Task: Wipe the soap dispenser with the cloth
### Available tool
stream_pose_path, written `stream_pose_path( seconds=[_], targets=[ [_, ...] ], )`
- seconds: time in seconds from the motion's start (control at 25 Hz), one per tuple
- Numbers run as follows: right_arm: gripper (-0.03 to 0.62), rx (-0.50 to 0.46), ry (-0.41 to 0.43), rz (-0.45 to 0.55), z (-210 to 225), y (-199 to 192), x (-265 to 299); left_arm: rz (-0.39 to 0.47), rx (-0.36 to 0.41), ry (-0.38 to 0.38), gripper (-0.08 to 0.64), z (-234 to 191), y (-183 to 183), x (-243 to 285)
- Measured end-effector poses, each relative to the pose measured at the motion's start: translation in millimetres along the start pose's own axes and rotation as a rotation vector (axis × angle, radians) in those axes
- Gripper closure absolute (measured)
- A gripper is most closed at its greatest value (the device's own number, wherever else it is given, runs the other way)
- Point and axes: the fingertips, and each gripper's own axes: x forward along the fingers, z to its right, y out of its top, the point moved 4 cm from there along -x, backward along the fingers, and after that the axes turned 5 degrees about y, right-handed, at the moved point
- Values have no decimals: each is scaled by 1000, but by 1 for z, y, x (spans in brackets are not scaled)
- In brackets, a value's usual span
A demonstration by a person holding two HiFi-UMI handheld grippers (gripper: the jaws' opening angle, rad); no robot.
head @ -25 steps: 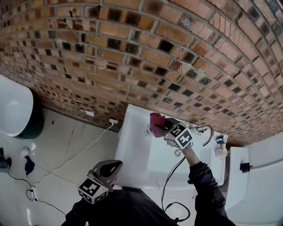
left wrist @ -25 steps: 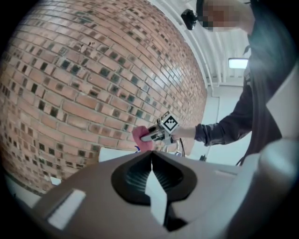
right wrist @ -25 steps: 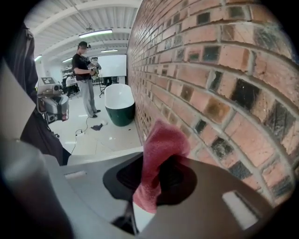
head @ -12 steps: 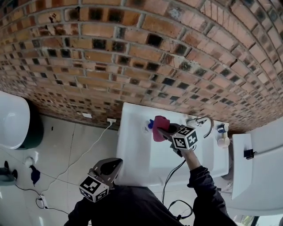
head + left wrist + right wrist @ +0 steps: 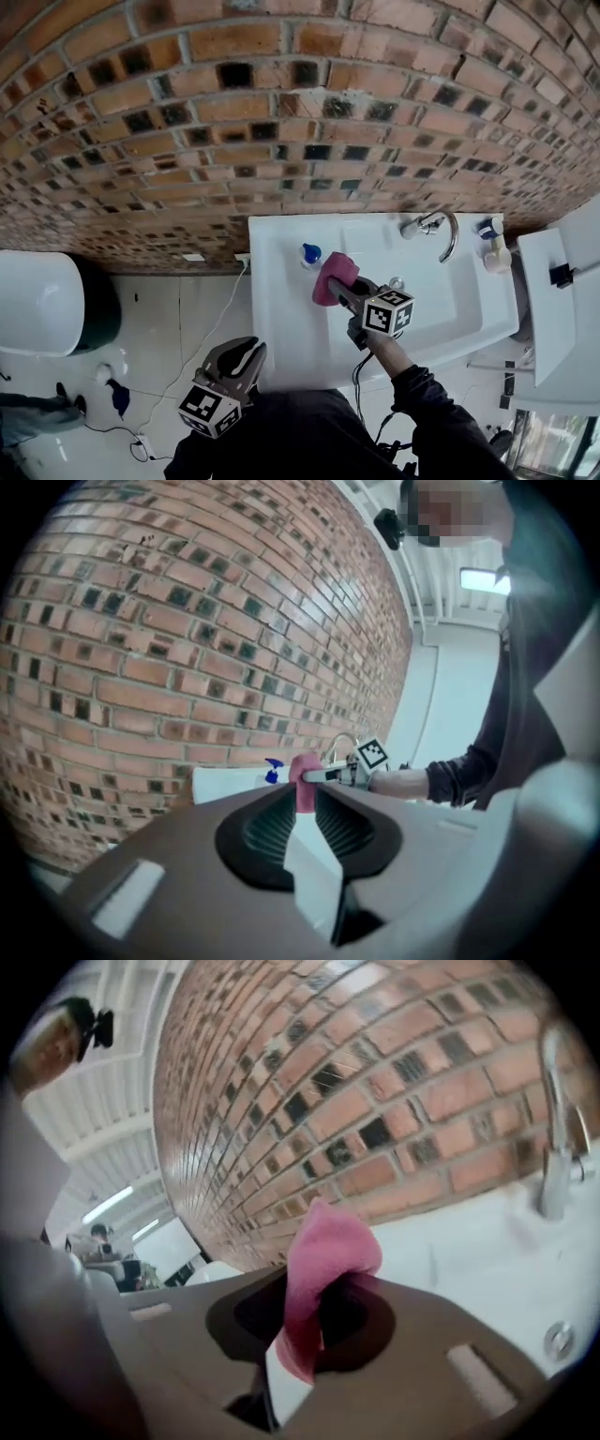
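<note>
The soap dispenser (image 5: 310,253) with its blue pump top stands on the back left of the white sink (image 5: 450,309), and also shows in the left gripper view (image 5: 273,767). My right gripper (image 5: 339,284) is shut on a pink cloth (image 5: 334,277), just in front and to the right of the dispenser, apart from it. The cloth (image 5: 323,1269) bulges out between that gripper's jaws (image 5: 314,1312). My left gripper (image 5: 246,352) hangs low in front of the sink's left corner. Its jaws (image 5: 302,808) are opening, with nothing between them.
A chrome faucet (image 5: 441,230) and a small white bottle (image 5: 494,251) stand at the sink's back right. A brick wall (image 5: 281,112) runs behind. A toilet (image 5: 37,300) is at the left, a cable (image 5: 202,347) crosses the floor, and a white fixture (image 5: 562,309) stands on the right.
My right gripper has rolled and drawn the cloth back from the dispenser, down over the basin. The head view has shifted. My left gripper has barely moved.
</note>
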Motion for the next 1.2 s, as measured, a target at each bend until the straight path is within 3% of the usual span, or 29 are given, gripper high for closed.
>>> stream_pose_path(
  seconds=[0.08, 0.28, 0.6, 0.8, 0.92, 1.0, 1.12, 1.2],
  targets=[
    [531, 118, 20, 47, 10, -12, 9, -23, 5, 3, 494, 6, -1, 1],
    [532, 259, -6, 76, 38, -33, 30, -50, 8, 41, 494, 20, -2, -3],
    [532, 359, -29, -88, 76, -79, 58, -82, 6, 117, 494, 31, -10, -9],
    [531, 310, 6, -207, 80, -89, 66, -93, -18, 161, 494, 29, -13, -9],
    [531, 226, 89, -215, 75, -65, 55, -77, -8, 158, 494, 32, -10, -2],
    [531, 105, 196, -231, 68, -37, 46, -72, -14, 153, 494, 34, -8, 3],
    [531, -149, 356, -294, 54, 8, 40, -72, -31, 153, 494, 37, -8, 7],
    [531, -241, 425, -332, 50, 33, 42, -69, -30, 154, 494, 39, -7, 9]
  ],
)
